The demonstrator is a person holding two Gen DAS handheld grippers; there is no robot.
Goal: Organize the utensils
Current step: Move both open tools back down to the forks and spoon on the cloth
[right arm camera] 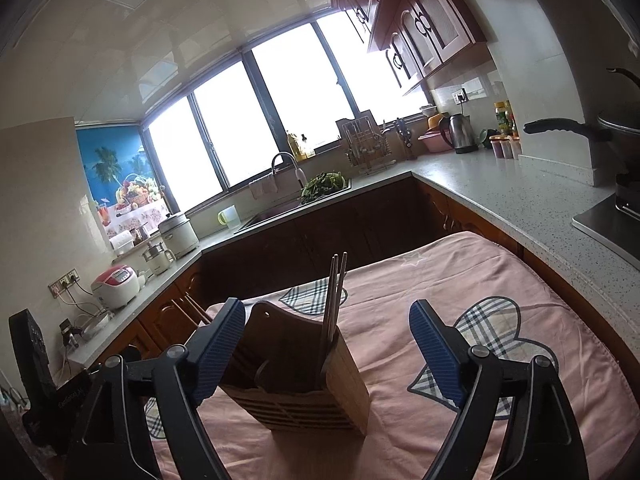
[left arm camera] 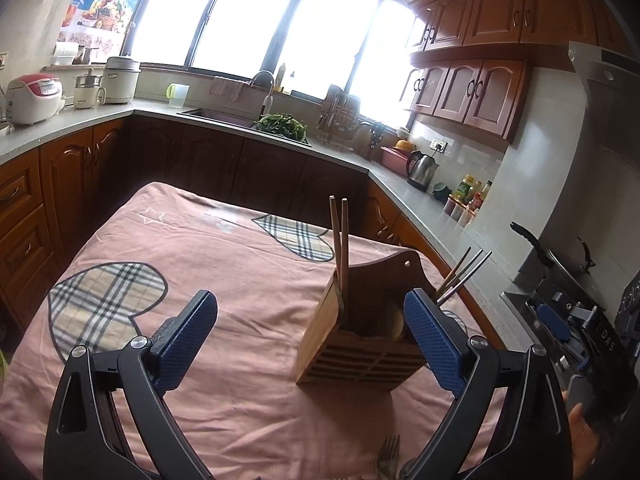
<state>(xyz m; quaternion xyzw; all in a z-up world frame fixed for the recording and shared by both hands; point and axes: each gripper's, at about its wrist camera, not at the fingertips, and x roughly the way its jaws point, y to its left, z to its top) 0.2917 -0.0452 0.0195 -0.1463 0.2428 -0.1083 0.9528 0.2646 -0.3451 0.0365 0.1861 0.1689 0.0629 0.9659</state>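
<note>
A wooden slatted utensil holder (left arm camera: pixel 356 344) stands upright on the pink tablecloth (left arm camera: pixel 240 264). Two wooden chopsticks (left arm camera: pixel 339 240) stick up from its left compartment, and metal chopsticks (left arm camera: pixel 464 276) lean out on its right. A fork (left arm camera: pixel 389 456) lies on the cloth at the bottom edge. My left gripper (left arm camera: pixel 310 320) is open and empty, just in front of the holder. In the right wrist view the holder (right arm camera: pixel 304 376) stands between the fingers with metal chopsticks (right arm camera: pixel 334 296) upright in it. My right gripper (right arm camera: pixel 328 332) is open and empty. The other gripper (left arm camera: pixel 568 320) shows at the right.
The table (right arm camera: pixel 500 280) has plaid heart patches. A grey L-shaped counter (left arm camera: pixel 420 192) runs behind it with a sink (left arm camera: pixel 224 116), greens, a dish rack, a kettle (left arm camera: pixel 422 168), bottles and rice cookers (left arm camera: pixel 34 98). A stove with a pan (right arm camera: pixel 600 128) is at the right.
</note>
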